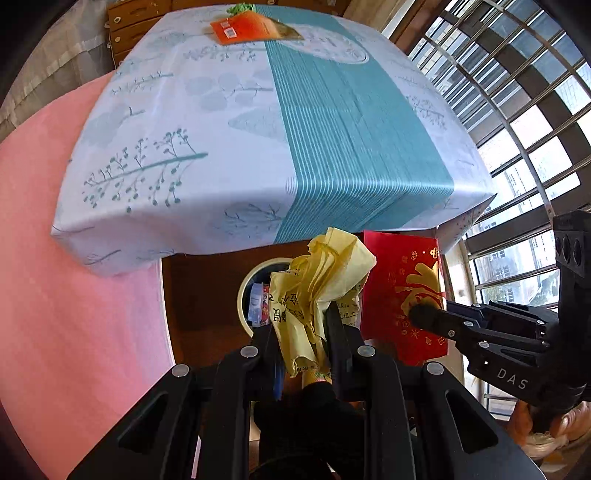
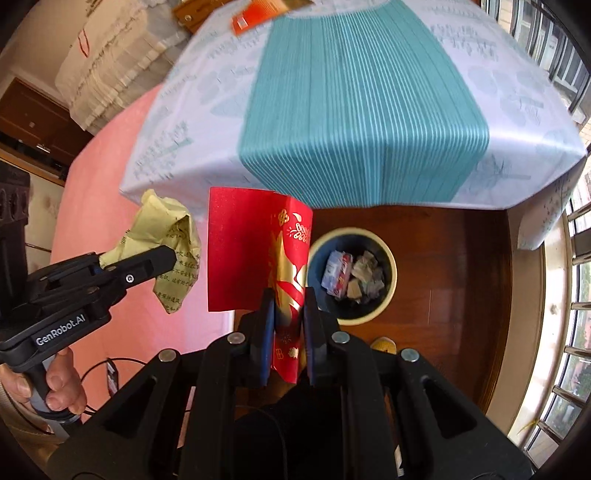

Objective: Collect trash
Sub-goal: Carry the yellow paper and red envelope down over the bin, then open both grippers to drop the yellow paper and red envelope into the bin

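Observation:
My left gripper (image 1: 301, 321) is shut on a crumpled yellow paper with printed text (image 1: 317, 280); the same paper (image 2: 166, 243) shows in the right wrist view with the left gripper (image 2: 162, 258) clamped on it. My right gripper (image 2: 289, 306) is shut on a red envelope with gold print (image 2: 243, 251), also visible as the red envelope (image 1: 399, 295) with the right gripper (image 1: 421, 315) across it. Below both, on the wooden floor, stands a round bin (image 2: 388, 273) with several scraps inside; part of the bin (image 1: 245, 291) shows behind the yellow paper.
A table under a white and teal patterned cloth (image 1: 258, 129) overhangs the bin. An orange packet (image 1: 247, 27) lies at its far end. A pink surface (image 1: 55, 277) fills the left. Window bars (image 1: 517, 110) stand on the right. A hand (image 2: 59, 384) grips the left handle.

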The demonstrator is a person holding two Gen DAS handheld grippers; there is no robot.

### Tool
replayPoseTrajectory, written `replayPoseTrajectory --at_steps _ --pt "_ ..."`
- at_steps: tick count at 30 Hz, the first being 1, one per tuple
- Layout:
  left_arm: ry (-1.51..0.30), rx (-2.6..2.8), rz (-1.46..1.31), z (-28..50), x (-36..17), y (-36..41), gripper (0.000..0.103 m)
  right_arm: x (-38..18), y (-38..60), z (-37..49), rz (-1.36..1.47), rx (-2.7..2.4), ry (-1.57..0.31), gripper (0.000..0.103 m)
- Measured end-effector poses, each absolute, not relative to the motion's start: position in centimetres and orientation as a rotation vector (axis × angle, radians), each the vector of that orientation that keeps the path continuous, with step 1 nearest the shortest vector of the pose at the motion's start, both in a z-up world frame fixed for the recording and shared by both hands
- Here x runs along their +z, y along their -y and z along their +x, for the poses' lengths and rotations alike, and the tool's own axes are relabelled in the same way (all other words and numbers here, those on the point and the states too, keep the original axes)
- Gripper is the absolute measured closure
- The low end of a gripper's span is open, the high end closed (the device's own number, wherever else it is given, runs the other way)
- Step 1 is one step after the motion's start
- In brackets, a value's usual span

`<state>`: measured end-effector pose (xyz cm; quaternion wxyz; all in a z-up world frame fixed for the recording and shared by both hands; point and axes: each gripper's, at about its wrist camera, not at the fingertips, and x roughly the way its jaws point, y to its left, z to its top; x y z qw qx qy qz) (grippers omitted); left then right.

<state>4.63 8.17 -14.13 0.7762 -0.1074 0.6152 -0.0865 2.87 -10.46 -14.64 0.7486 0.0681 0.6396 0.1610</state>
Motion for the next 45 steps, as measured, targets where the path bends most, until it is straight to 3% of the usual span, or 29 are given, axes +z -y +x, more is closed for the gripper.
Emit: replayPoseTrajectory --at_steps 8,20,32,35,37,39,43,45 --pt "-1.433 -0.152 -0.245 5.1 -24.5 -5.7 0.085 -26.8 12.2 2.8 0.146 0.287 -1.524 0.092" --pt "-1.514 -0.142 -0.203 8.5 -42.0 -4.0 0.084 -42.8 13.5 6.4 0.146 0.214 -1.557 0.091" --pt "-1.574 -0.137 -0.133 8.8 -52.6 -2.8 0.079 -51.9 14.4 7.4 0.149 0.184 -1.553 0.089" --pt "-1.574 -0.138 -0.146 8.7 -53.7 -3.3 0.063 -52.9 14.4 7.0 0.149 0.174 -1.561 0.087" --pt "-1.563 -0.137 -0.164 8.5 -53.7 -3.9 0.033 -53.8 14.5 6.9 0.173 0.191 -1.570 0.084" --pt "-1.550 -0.131 -0.182 8.7 -53.9 -4.4 0.015 -54.5 14.3 6.9 0.175 0.214 -1.576 0.084" --pt "-1.513 -0.102 -0.180 8.9 -53.7 -4.8 0.015 -54.1 13.5 6.6 0.112 0.250 -1.538 0.080" --pt "-1.499 -0.094 -0.179 8.9 -53.6 -4.9 0.015 -53.8 13.2 6.5 0.089 0.263 -1.515 0.068"
